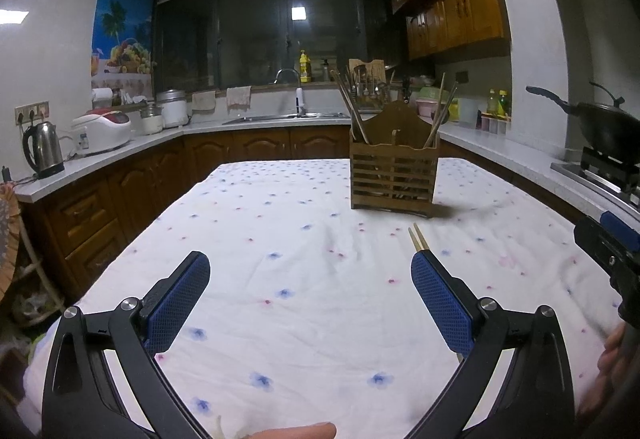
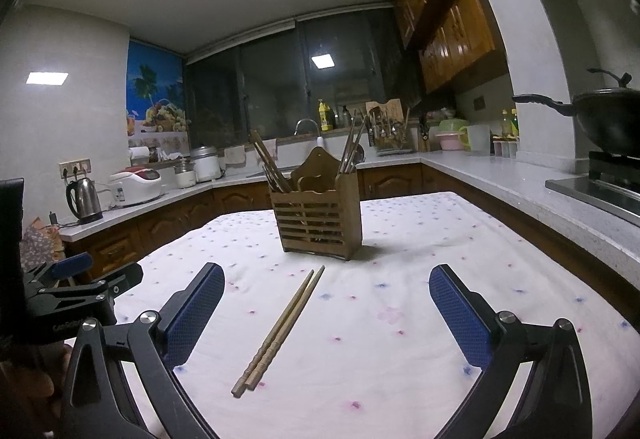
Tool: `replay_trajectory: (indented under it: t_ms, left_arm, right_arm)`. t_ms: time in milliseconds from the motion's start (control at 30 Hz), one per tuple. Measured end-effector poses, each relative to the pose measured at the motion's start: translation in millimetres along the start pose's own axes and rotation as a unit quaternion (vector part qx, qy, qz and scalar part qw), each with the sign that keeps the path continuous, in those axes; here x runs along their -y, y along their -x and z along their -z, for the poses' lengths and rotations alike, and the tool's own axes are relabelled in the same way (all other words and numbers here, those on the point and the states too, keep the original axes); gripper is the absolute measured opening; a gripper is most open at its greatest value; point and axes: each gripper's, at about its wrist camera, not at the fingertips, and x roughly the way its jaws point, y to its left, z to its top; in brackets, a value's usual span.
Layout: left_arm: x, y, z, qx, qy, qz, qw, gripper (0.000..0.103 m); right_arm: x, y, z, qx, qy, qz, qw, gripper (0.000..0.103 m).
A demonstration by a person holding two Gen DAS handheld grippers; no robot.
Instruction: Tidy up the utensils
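- Nearest, at the bottom of the right wrist view, the right tongs (image 2: 326,303) stand wide apart and hold nothing.
- Between their blue pads, a pair of wooden chopsticks (image 2: 280,331) lies flat on the counter (image 2: 420,259), which is covered by a flower-dotted white cloth, tips pointing up-frame.
- Lower left in that view, the left tongs (image 2: 86,271) show, with partly readable white lettering on the black body, something like "GenRobot".
- Likewise, the left tongs (image 1: 310,279) spread wide and empty in their own view; only the chopsticks' tips (image 1: 418,237) peek past the right pad.
- Farther up-frame at centre, a slatted wooden utensil holder (image 2: 318,217) stands upright, with chopsticks leaning out of both ends.
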Motion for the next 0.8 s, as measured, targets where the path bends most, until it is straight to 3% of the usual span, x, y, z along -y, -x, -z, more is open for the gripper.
replay_trajectory:
  t_ms: [800]
  left_arm:
    - [5.9,-2.0,-2.3,-0.003,-0.003,0.002,1.0,0.103]
  right_arm:
    - [-3.6,0.4,-3.6,0.002,-0.001,-0.006,1.0,0.103]
